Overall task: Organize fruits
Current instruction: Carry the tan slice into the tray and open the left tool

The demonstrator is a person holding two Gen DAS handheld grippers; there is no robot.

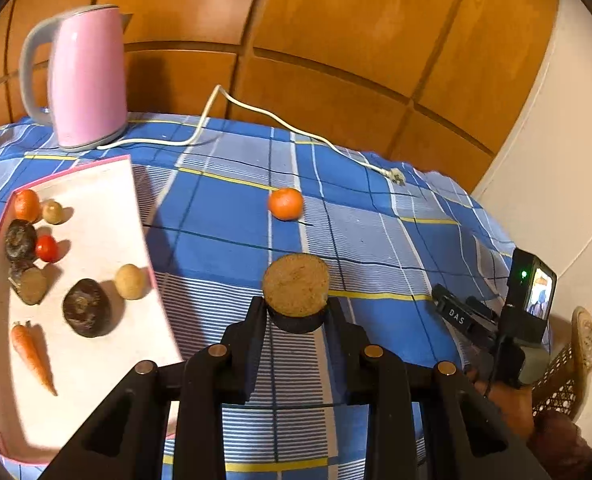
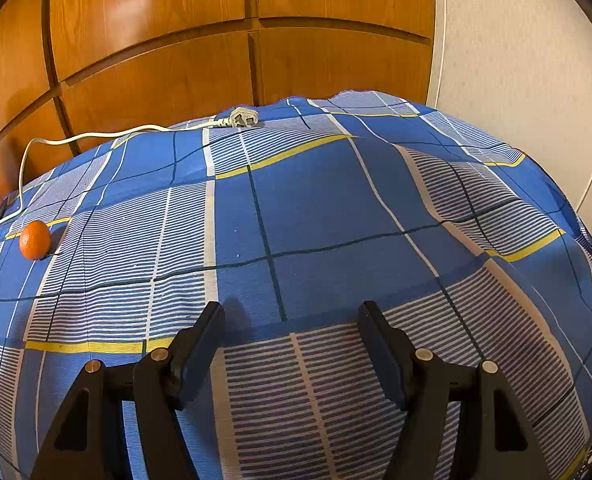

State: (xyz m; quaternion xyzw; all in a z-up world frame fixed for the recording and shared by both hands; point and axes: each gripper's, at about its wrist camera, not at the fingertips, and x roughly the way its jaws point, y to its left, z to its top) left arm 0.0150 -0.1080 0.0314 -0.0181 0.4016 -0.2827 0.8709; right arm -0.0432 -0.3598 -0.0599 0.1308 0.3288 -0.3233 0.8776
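Note:
My left gripper (image 1: 296, 312) is shut on a dark round fruit piece with a tan cut face (image 1: 296, 290), held above the blue checked tablecloth. A white tray with a pink rim (image 1: 107, 200) lies to its left; it holds an orange (image 1: 27, 204), a red tomato (image 1: 47, 248), a carrot (image 1: 33, 356), two pale round fruits and several dark brown pieces. A loose orange (image 1: 285, 203) sits on the cloth beyond the gripper; it also shows in the right wrist view (image 2: 35, 240). My right gripper (image 2: 289, 316) is open and empty over the cloth, and shows in the left wrist view (image 1: 468, 320).
A pink kettle (image 1: 83, 80) stands at the back left; its white cord (image 1: 255, 112) runs across the cloth to a plug (image 2: 243, 119). Wooden panels stand behind the table. A wicker chair (image 1: 576, 364) is at the right edge.

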